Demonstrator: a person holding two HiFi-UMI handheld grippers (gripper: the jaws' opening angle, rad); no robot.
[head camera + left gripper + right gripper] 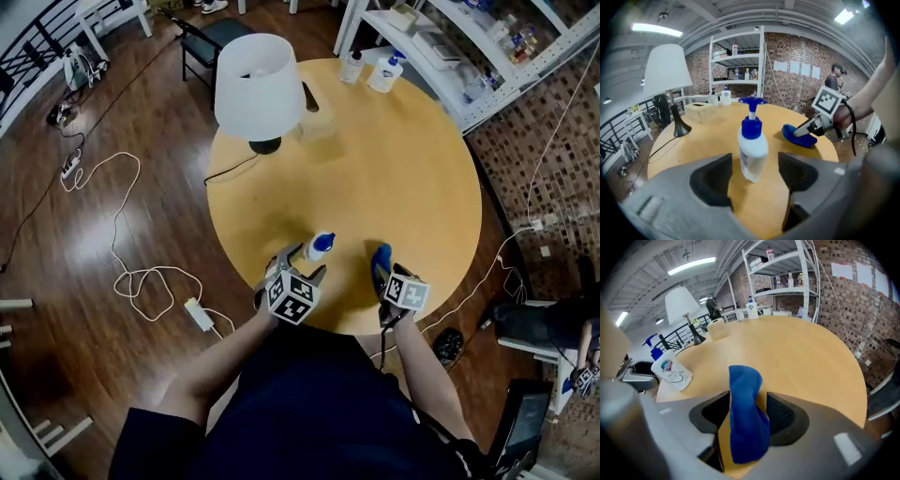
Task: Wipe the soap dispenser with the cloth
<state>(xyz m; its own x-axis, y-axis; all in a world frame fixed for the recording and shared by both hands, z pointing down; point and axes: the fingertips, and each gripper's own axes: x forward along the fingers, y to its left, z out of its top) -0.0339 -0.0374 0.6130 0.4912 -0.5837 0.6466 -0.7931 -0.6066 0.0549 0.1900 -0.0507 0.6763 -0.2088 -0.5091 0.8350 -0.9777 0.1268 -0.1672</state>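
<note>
The soap dispenser (319, 246) stands near the 6 o'clock edge of the round table (412, 159). It is upright, so its long axis is vertical with the blue pump on top. In my right gripper view the spout seems to poke toward 9 o'clock.

My left gripper (307, 261) brackets it with the jaws spread wide and a gap on each side, so nothing is held. At its 3 o'clock, apart from it, lies the blue cloth (380, 261). It sits between the spread jaws of my right gripper (382, 277) and doesn't look pinched.

I judge the wiping not begun. Gripping the cloth, steadying the bottle and rubbing all remain.
</note>
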